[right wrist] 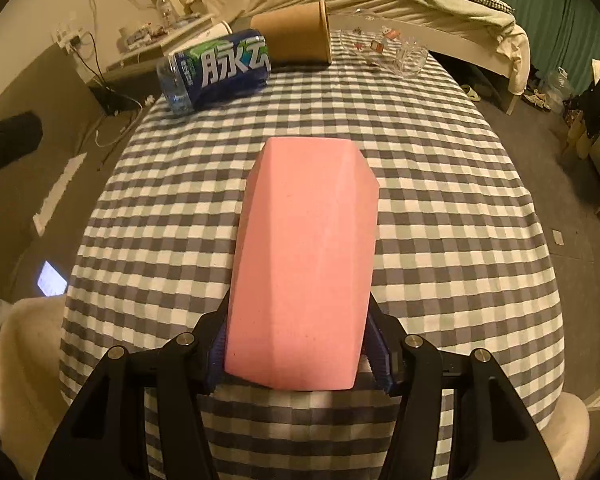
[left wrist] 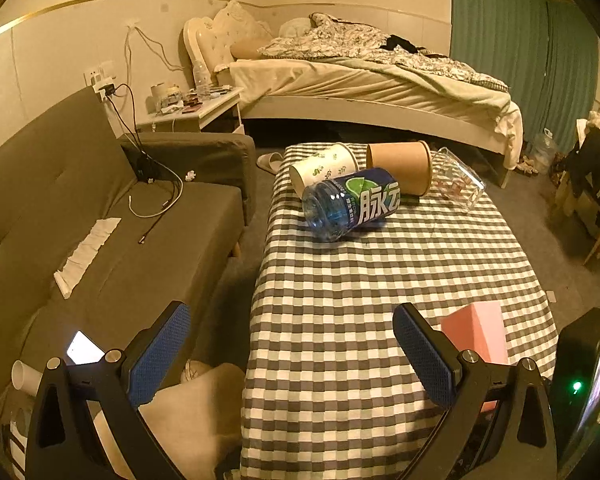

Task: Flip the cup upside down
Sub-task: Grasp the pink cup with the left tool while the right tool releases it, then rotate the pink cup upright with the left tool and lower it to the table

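A pink faceted cup (right wrist: pixel 306 256) fills the middle of the right wrist view, lying lengthwise between the blue pads. My right gripper (right wrist: pixel 296 356) is shut on it near one end, above the checked tablecloth (right wrist: pixel 440 208). The cup also shows in the left wrist view (left wrist: pixel 476 330) at the table's near right. My left gripper (left wrist: pixel 292 344) is open and empty, over the table's near left edge.
At the table's far end lie a blue water bottle (left wrist: pixel 350 202), a white patterned paper cup (left wrist: pixel 324 166), a brown paper cup (left wrist: pixel 402 166) and a clear glass cup (left wrist: pixel 458 182). A grey sofa (left wrist: pixel 80 220) is on the left, a bed (left wrist: pixel 360 76) behind.
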`<state>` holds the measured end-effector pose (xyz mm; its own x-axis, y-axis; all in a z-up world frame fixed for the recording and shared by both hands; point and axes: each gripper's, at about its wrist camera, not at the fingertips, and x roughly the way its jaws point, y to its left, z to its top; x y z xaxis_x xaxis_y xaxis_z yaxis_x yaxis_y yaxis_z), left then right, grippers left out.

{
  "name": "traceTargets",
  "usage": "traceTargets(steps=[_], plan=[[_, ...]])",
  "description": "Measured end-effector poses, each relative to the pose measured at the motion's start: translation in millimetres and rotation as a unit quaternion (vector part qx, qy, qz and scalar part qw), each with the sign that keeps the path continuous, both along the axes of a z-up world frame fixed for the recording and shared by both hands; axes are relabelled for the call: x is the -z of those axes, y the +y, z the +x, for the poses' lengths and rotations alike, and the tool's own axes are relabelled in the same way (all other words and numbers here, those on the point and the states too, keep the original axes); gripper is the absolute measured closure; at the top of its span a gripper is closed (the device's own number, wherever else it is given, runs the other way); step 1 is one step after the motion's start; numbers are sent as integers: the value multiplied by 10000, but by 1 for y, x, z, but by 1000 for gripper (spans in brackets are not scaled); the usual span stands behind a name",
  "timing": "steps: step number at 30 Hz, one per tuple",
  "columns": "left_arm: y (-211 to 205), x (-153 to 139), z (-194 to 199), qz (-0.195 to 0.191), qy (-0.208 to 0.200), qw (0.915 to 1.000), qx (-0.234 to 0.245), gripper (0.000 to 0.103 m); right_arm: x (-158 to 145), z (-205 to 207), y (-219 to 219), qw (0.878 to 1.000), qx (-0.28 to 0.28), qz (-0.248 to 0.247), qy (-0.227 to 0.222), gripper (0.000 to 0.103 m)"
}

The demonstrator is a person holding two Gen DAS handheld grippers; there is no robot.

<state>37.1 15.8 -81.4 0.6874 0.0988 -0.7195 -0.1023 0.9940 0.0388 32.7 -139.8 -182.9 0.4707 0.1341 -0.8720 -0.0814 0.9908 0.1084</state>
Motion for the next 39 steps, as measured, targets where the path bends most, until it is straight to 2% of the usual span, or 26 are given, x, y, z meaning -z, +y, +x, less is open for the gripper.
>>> traceTargets(steps=[1, 2, 3, 4, 5, 9, 11, 14, 18, 20, 23, 27, 30, 31, 33, 34, 36, 37, 39], plan=[[0, -1, -2, 0, -18, 10000, -2, 0, -2, 0, -3, 10000, 12, 71, -29, 47], [-2, -3, -3, 11, -45, 10000, -1, 0, -5, 0, -5, 9999, 19, 141, -25, 42], [-3, -5, -5, 31, -76, 10000, 1, 0, -10, -1, -7, 9998, 40, 208, -65, 37], [-6, -7, -7, 65, -106, 9999, 2, 0, -19, -4, -11, 9994, 77, 276, -211, 26], [-7, -9, -8, 91, -127, 9999, 7, 0, -27, -7, -14, 9989, 81, 313, -330, 23], [-17, -10, -13, 118, -129, 9998, 24, 0, -64, -22, -35, 9961, 196, 264, -819, 21], [-27, -6, -17, 52, -84, 9999, 96, 0, -80, -31, -53, 9928, 384, 155, -1128, 15], [-50, 3, -23, -70, 9, 9994, 336, 0, -92, -40, -78, 9882, 662, -55, -1379, 15], [-87, 25, -32, -308, 294, 9958, 817, 0, -89, -44, -106, 9847, 992, -79, -1434, 15], [-104, 38, -35, -216, 452, 9935, 1021, 0, -83, -45, -119, 9844, 1134, 45, -1347, 15], [-118, 54, -36, -179, 623, 9917, 1114, 0, -74, -46, -131, 9841, 1241, 114, -1265, 15], [-128, 72, -38, -335, 865, 9886, 1186, 0, -65, -47, -142, 9835, 1343, 163, -1198, 15], [-139, 80, -38, -267, 905, 9876, 1253, 1, -58, -44, -149, 9834, 1411, 225, -1115, 15], [-142, 82, -38, -216, 870, 9884, 1228, 3, -55, -42, -153, 9834, 1432, 272, -1079, 15], [-143, 84, -35, -144, 766, 9904, 1143, 17, -53, -42, -160, 9827, 1486, 356, -1047, 15], [-142, 85, -34, -142, 756, 9907, 1127, 21, -53, -41, -163, 9822, 1513, 391, -1047, 15], [-140, 87, -31, -182, 756, 9906, 1122, 40, -51, -41, -166, 9815, 1553, 421, -1036, 15], [-139, 87, -29, -252, 779, 9896, 1181, 46, -50, -40, -168, 9814, 1570, 432, -1022, 15], [-139, 86, -30, -193, 792, 9887, 1254, 48, -47, -37, -170, 9813, 1590, 475, -979, 15]])
